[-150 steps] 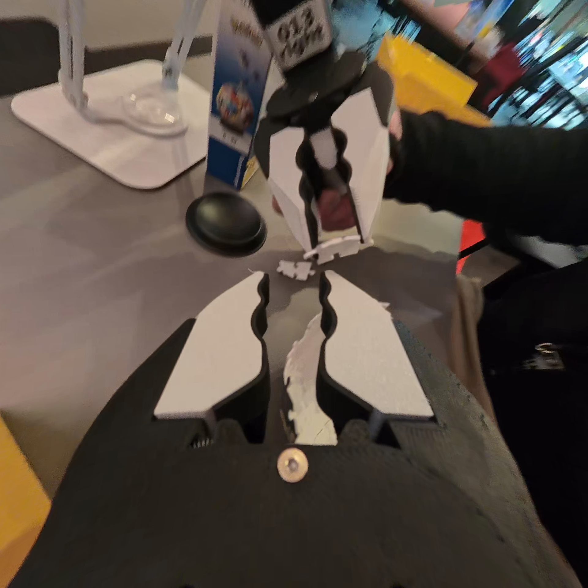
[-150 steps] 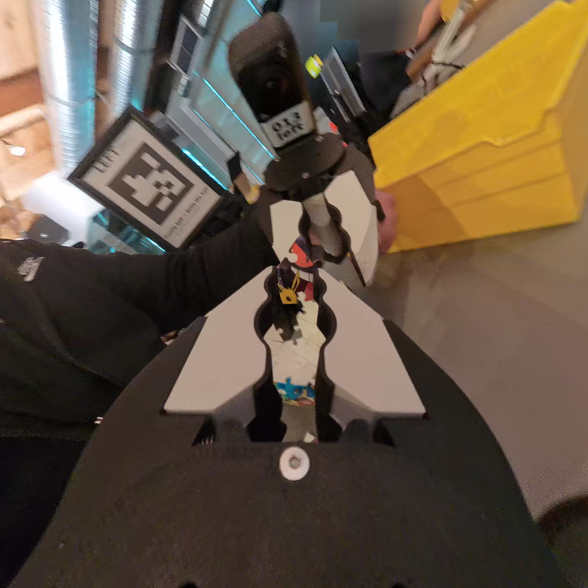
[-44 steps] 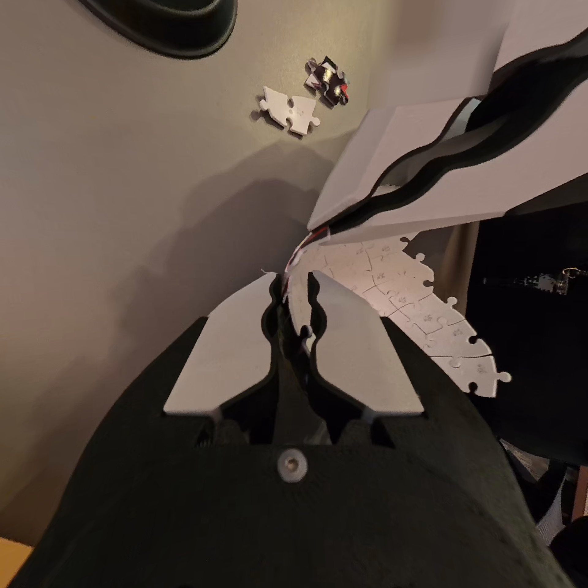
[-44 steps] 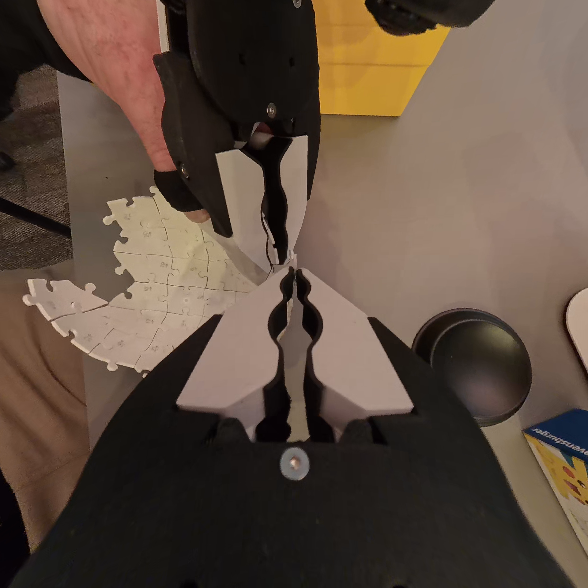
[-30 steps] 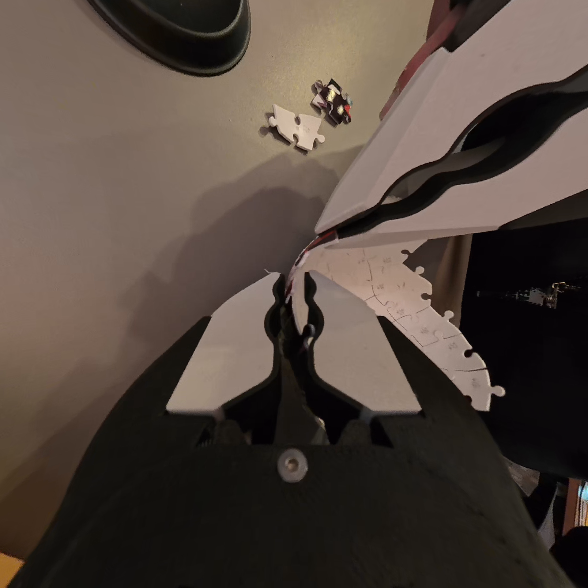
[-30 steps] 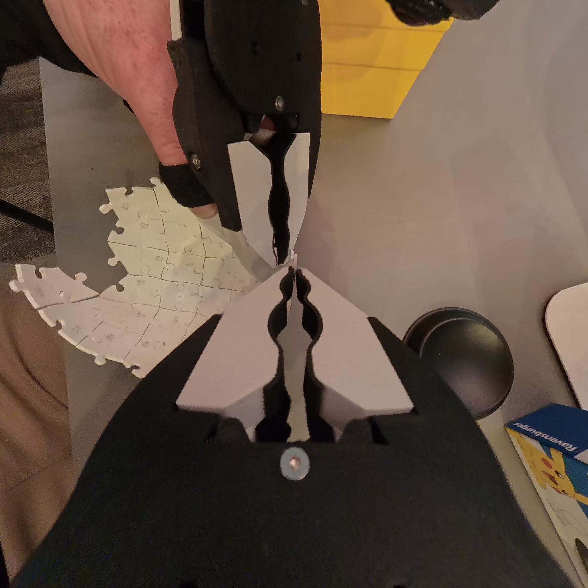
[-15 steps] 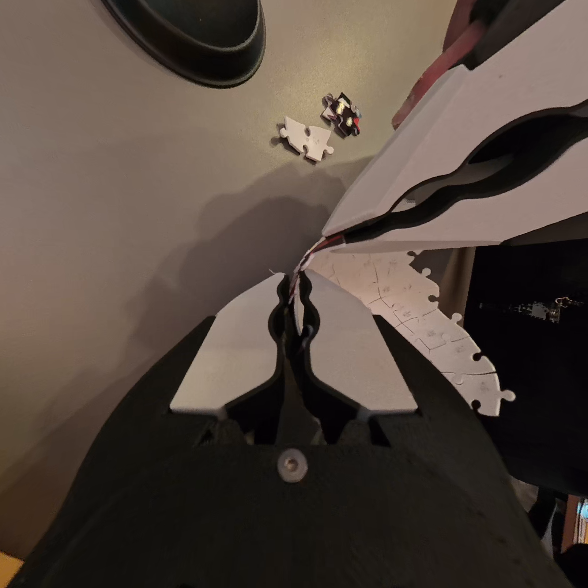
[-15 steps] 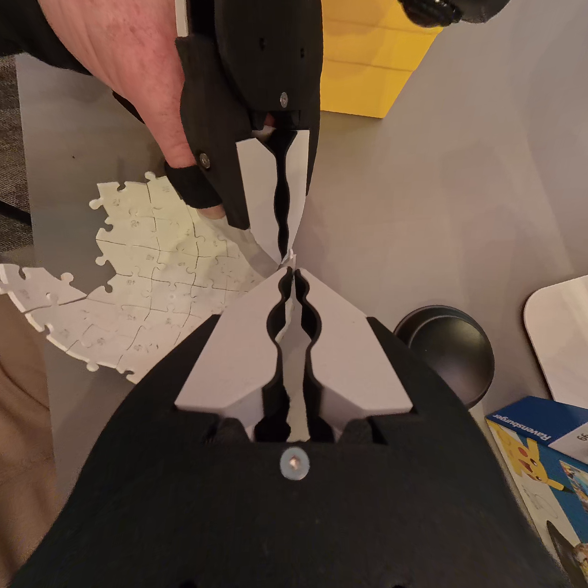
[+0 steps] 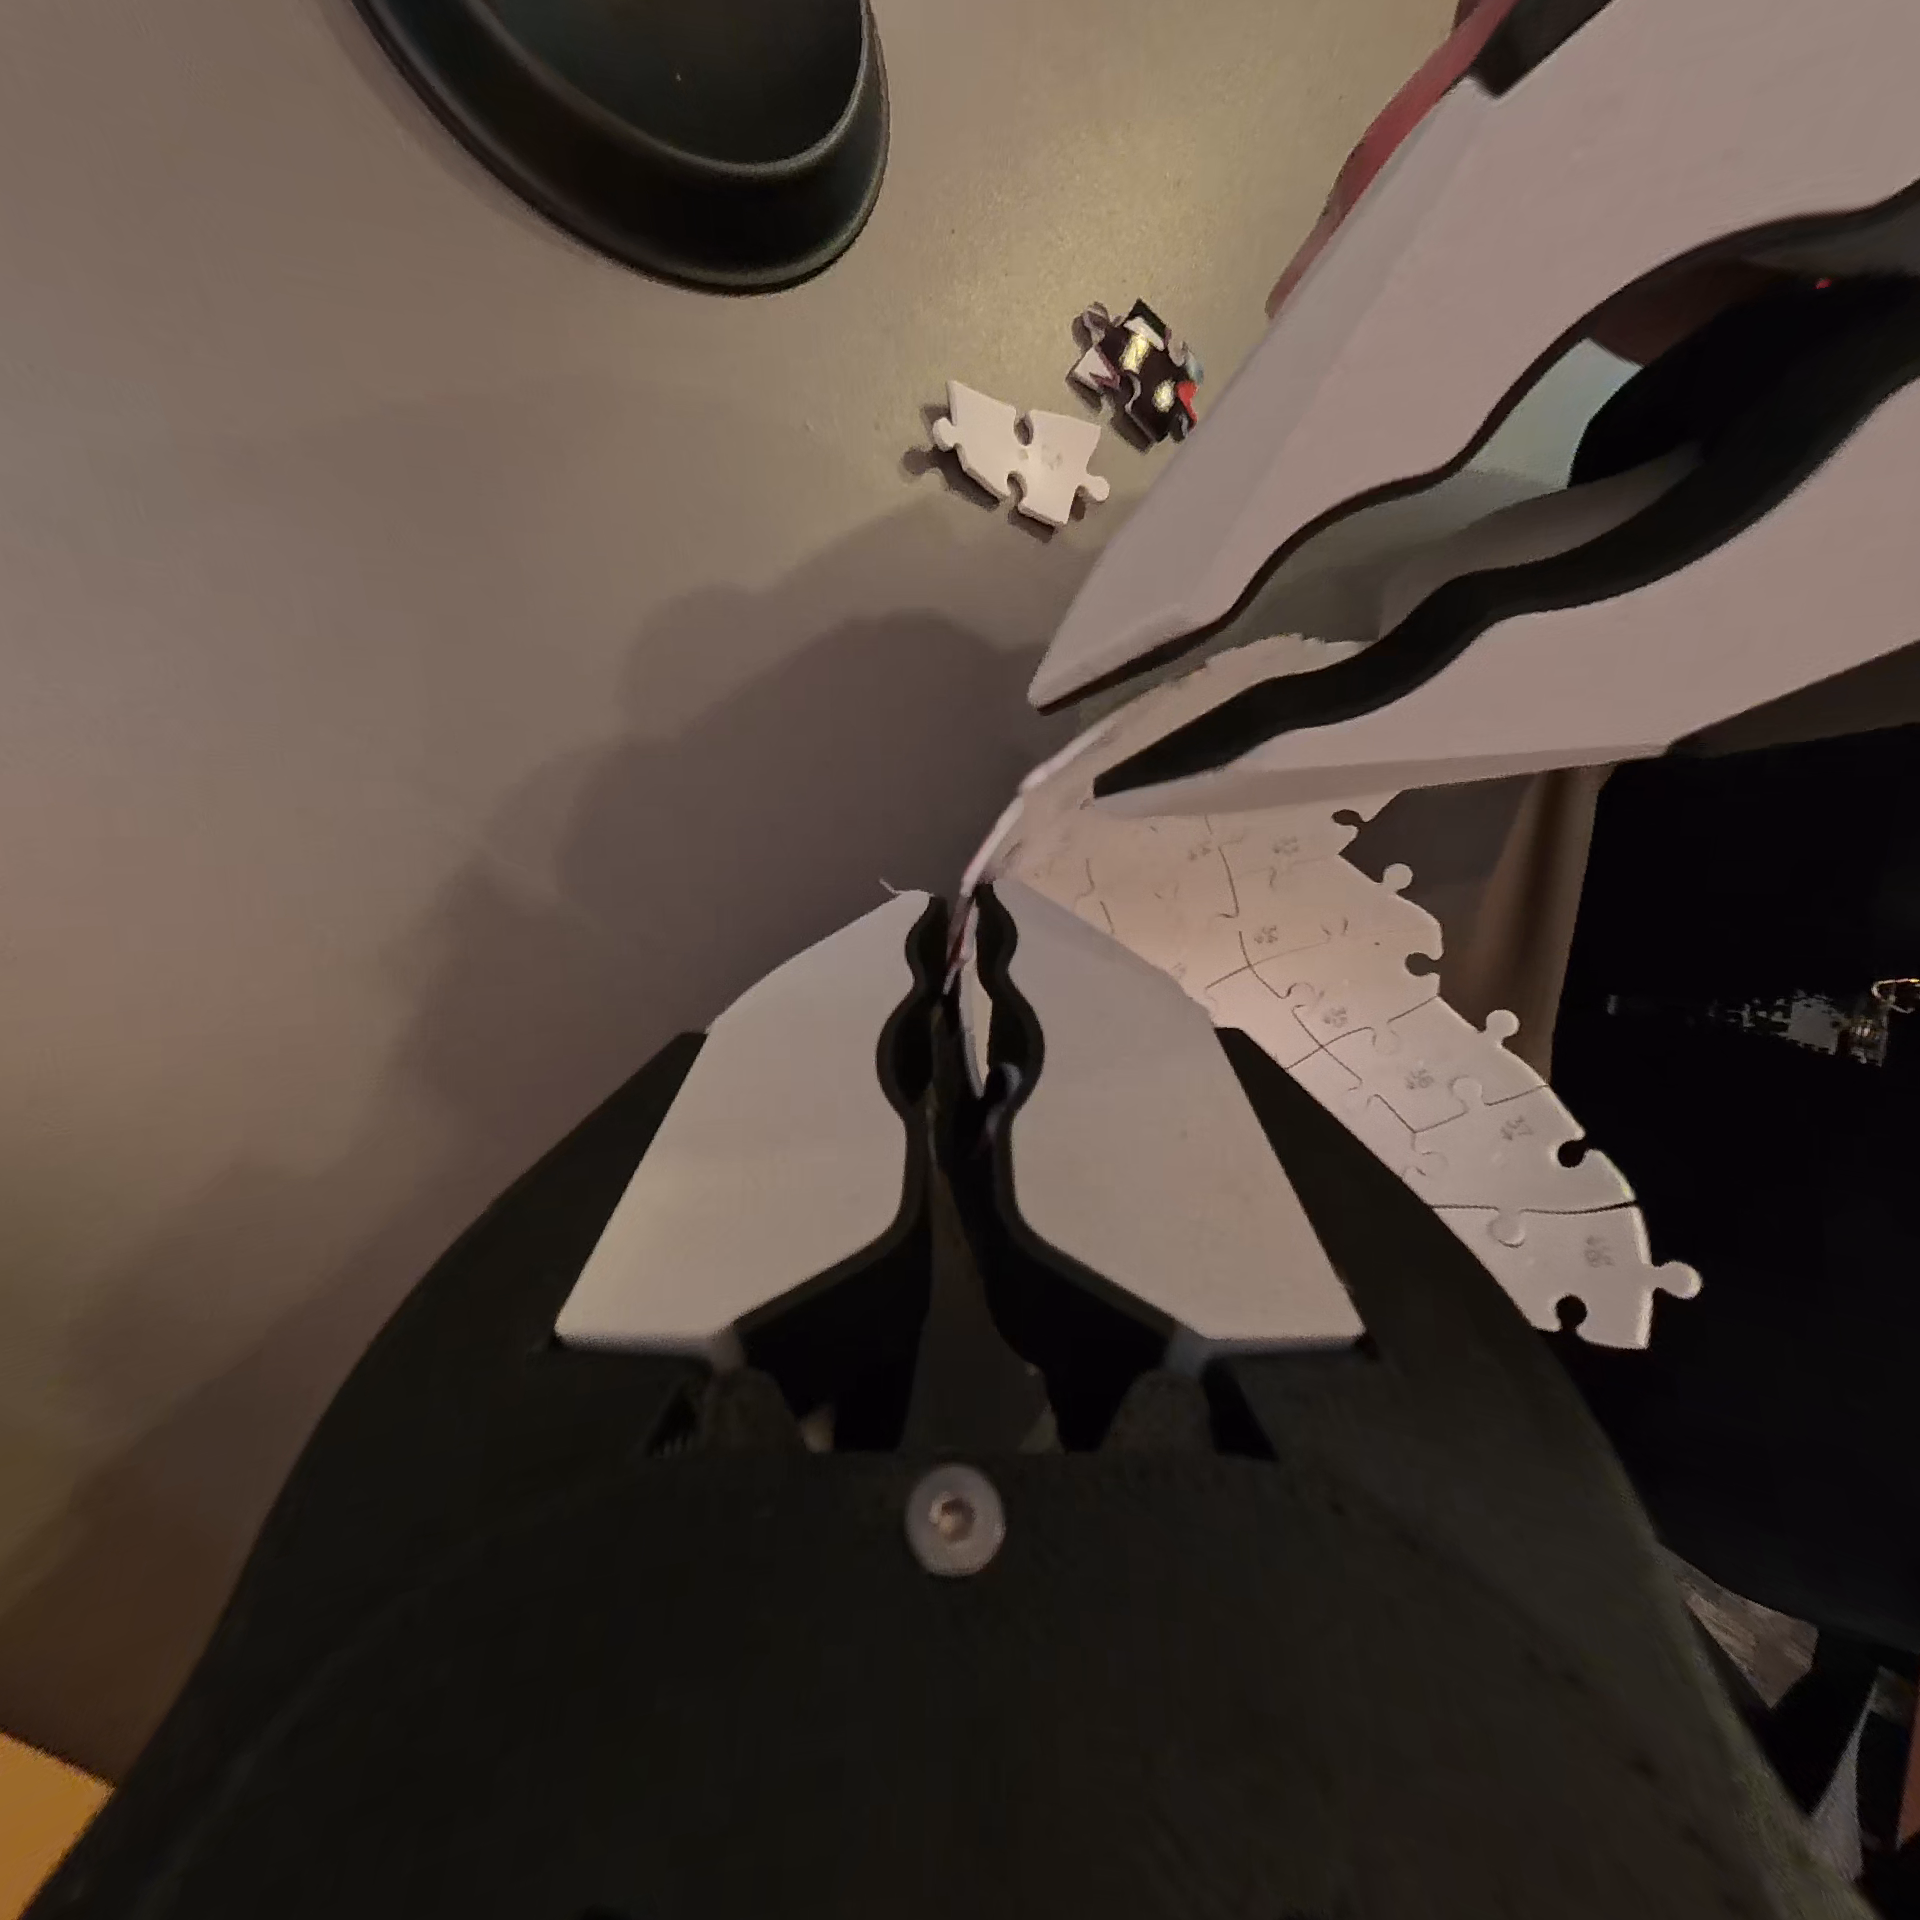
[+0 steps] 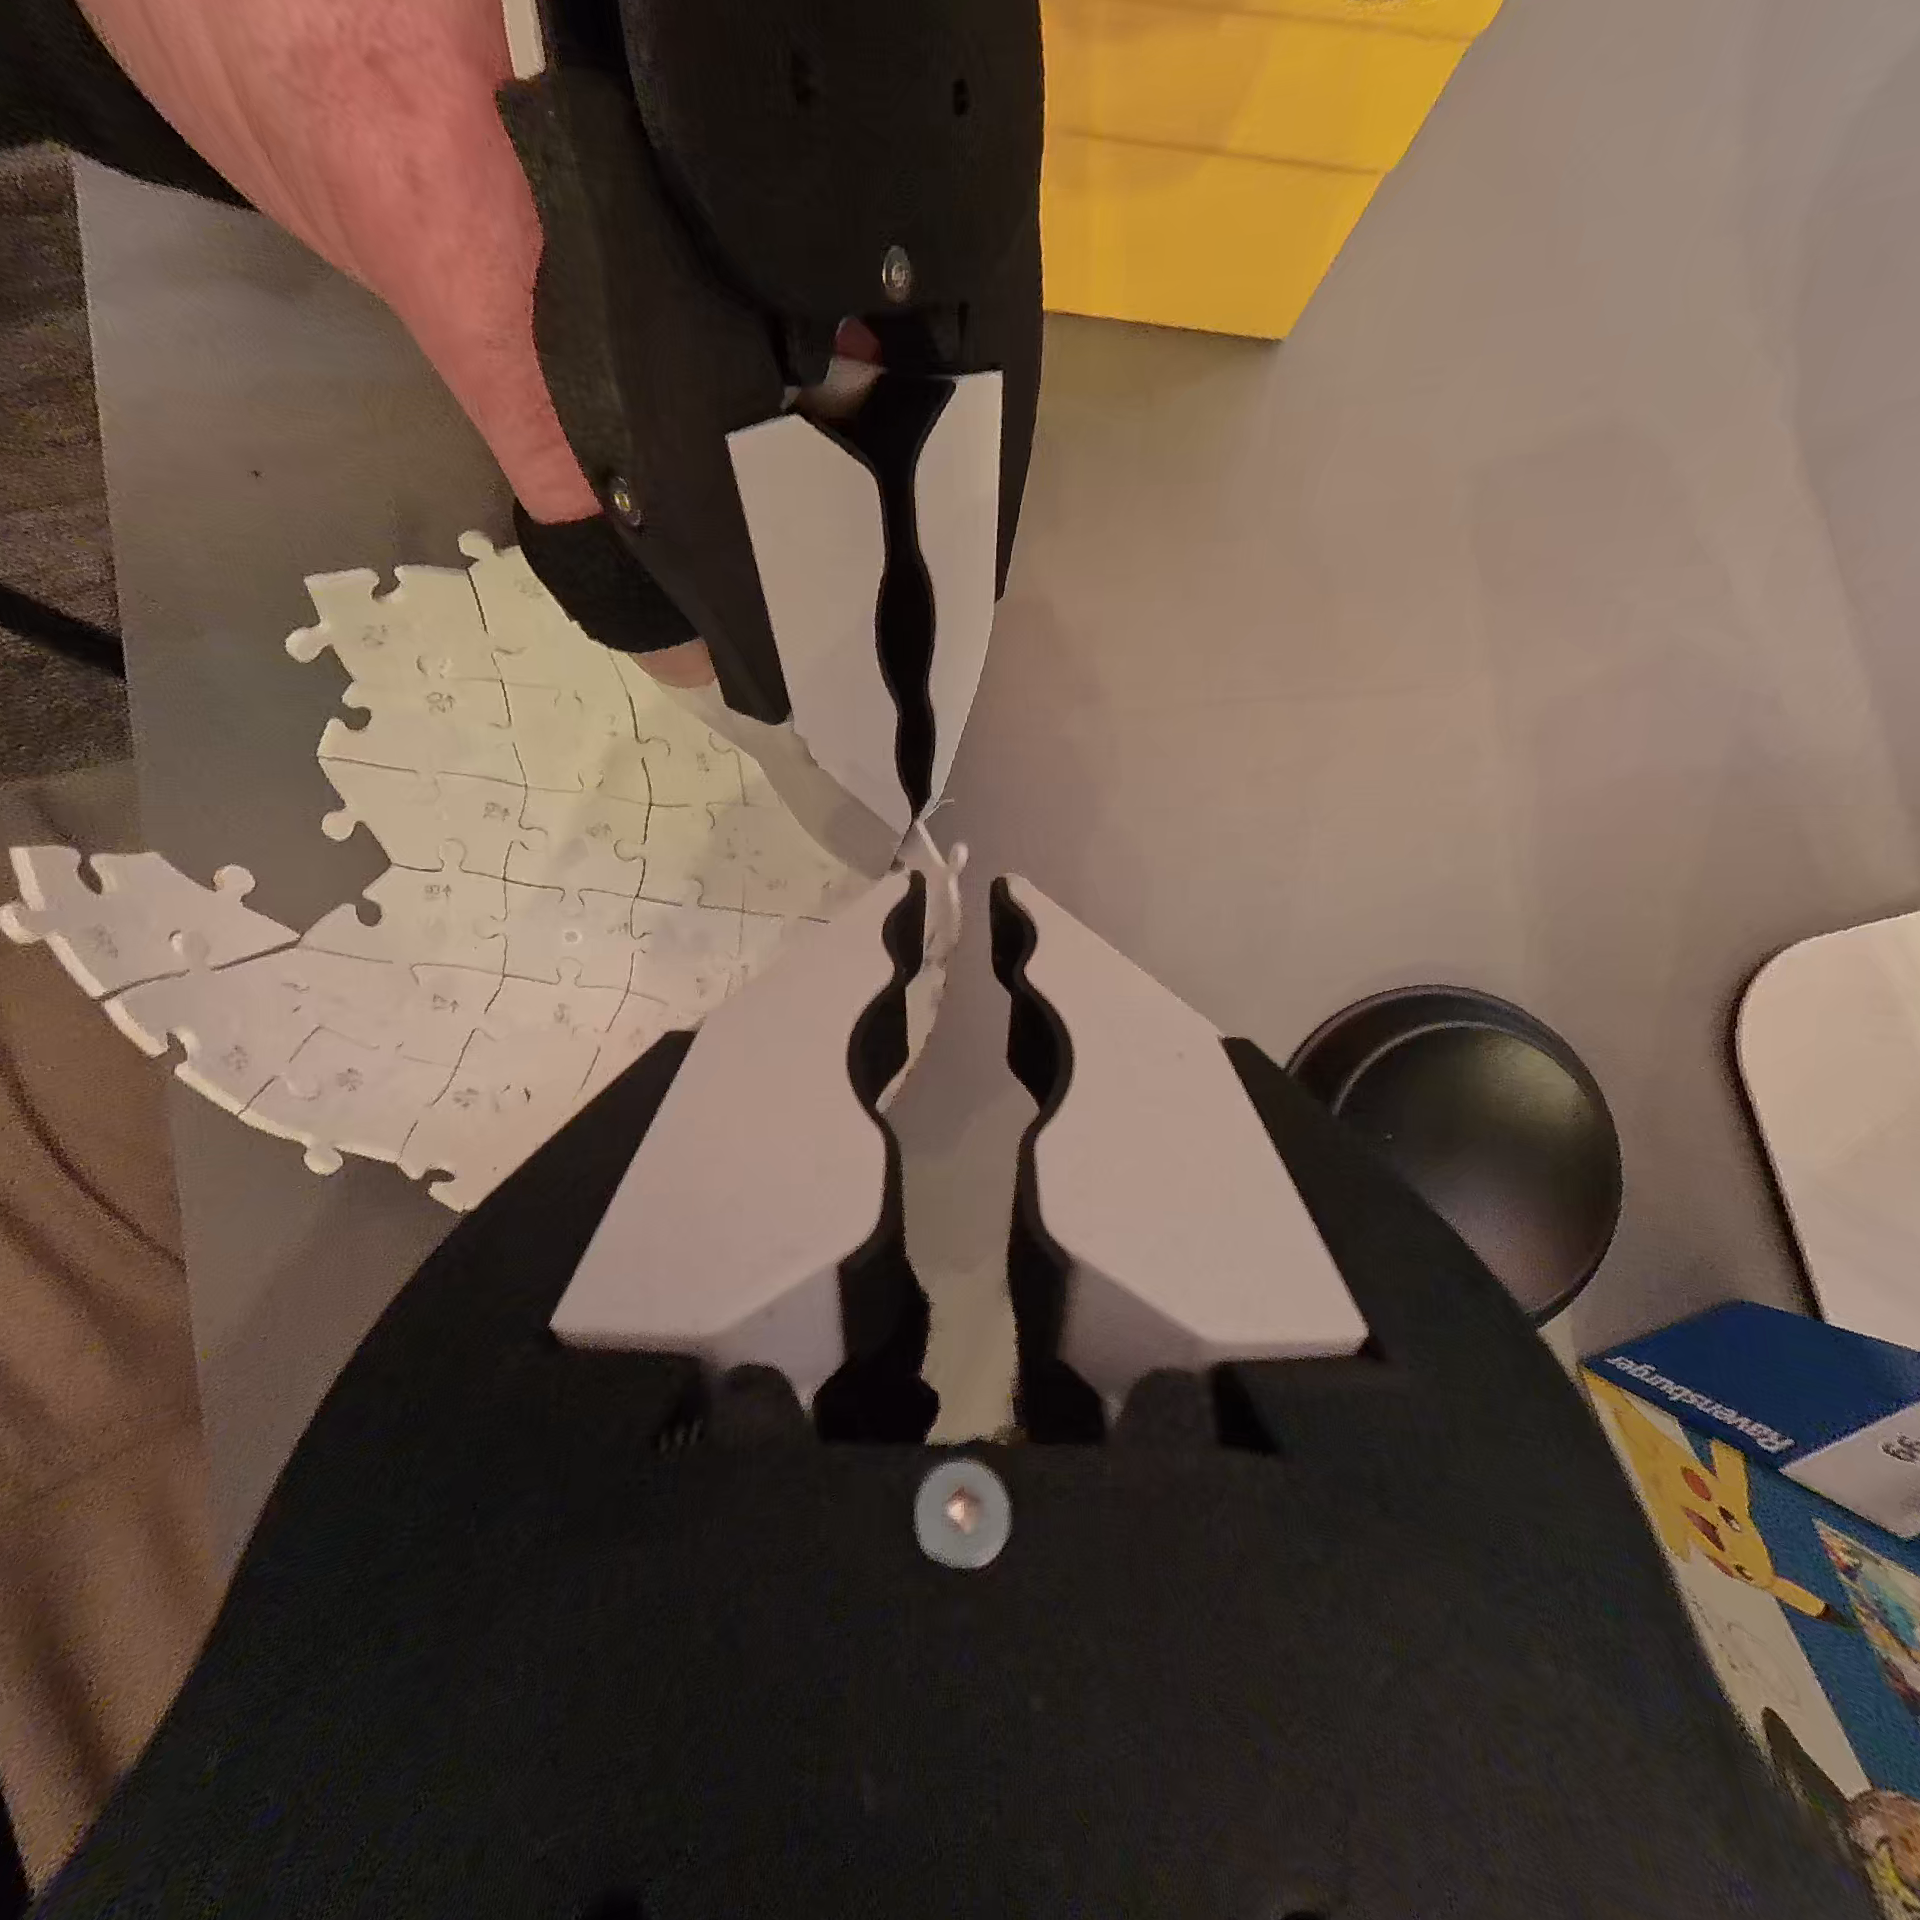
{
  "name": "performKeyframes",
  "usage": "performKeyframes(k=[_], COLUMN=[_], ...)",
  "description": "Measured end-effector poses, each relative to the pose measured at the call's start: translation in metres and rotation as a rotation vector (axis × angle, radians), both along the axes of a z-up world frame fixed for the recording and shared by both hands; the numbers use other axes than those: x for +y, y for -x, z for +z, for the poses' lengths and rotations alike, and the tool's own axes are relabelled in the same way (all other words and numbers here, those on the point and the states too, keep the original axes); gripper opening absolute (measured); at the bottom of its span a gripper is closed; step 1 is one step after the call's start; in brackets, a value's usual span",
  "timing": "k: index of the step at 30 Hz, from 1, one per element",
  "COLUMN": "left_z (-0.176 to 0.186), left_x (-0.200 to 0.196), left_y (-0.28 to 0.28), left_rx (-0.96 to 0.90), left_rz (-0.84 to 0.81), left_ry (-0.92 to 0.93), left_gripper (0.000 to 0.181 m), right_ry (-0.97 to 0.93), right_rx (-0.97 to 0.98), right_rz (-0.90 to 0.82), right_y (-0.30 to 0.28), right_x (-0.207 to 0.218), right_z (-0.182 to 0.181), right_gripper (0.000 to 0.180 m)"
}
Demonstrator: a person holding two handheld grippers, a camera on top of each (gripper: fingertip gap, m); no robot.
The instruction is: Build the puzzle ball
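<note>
A curved, partly built white puzzle shell (image 10: 499, 883) shows its numbered back and hangs off the table's near edge; it also shows in the left wrist view (image 9: 1330, 997). My left gripper (image 9: 961, 904) is shut on the shell's edge, and in the right wrist view it (image 10: 920, 805) comes down from above. My right gripper (image 10: 956, 883) is open by a narrow gap, with the shell's edge between its fingers, close to the left one. In the left wrist view the right gripper (image 9: 1070, 743) reaches in from the upper right, its tips apart. The two grippers meet tip to tip.
Two joined white pieces (image 9: 1023, 457) and a dark printed piece (image 9: 1138, 374) lie loose on the grey table. A black round dish (image 10: 1455, 1132) stands to the right. A blue puzzle box (image 10: 1766, 1507), a white base plate (image 10: 1849, 1091) and a yellow bin (image 10: 1226, 156) are around. A person's hand (image 10: 364, 208) holds the left gripper. Only a small space, under 4 cm, lies between the two pairs of fingers. About 12 cm separates my right fingertips from the black round dish (image 10: 1455, 1132).
My right gripper has opened from shut and let go of the shell's edge. My left gripper stays shut on the shell. Both have shifted slightly over the table.
</note>
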State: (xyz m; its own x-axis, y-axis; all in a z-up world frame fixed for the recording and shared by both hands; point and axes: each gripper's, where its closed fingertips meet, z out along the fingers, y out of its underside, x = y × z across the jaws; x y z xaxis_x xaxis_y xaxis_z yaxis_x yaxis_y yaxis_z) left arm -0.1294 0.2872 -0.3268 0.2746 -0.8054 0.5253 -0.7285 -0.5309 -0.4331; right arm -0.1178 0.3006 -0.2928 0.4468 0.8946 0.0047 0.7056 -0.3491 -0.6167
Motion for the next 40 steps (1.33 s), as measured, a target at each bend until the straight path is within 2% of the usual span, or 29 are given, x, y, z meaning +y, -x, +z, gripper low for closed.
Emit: performKeyframes(k=[4,10,21,40], left_z=[-0.001,-0.001,-0.003,0.002], left_x=[-0.001,-0.002,-0.003,-0.006], left_y=[0.0,0.001,0.002,0.0], left_rx=[-0.001,0.008,0.026,0.008], left_rz=[0.0,-0.003,-0.025,-0.089], left_ry=[-0.002,0.002,0.001,0.003], left_gripper=[0.005,0.005,0.005,0.012], right_ry=[0.031,0.077,0.158,0.082], right_rx=[-0.008,-0.032,-0.086,-0.327], right_rz=[0.015,0.053,0.206,0.485], right_y=[0.0,-0.003,0.0,0.006], right_x=[-0.001,0.002,0.002,-0.002], right_z=[-0.004,-0.005,-0.005,-0.001], right_gripper=[0.001,0.006,0.0,0.0])
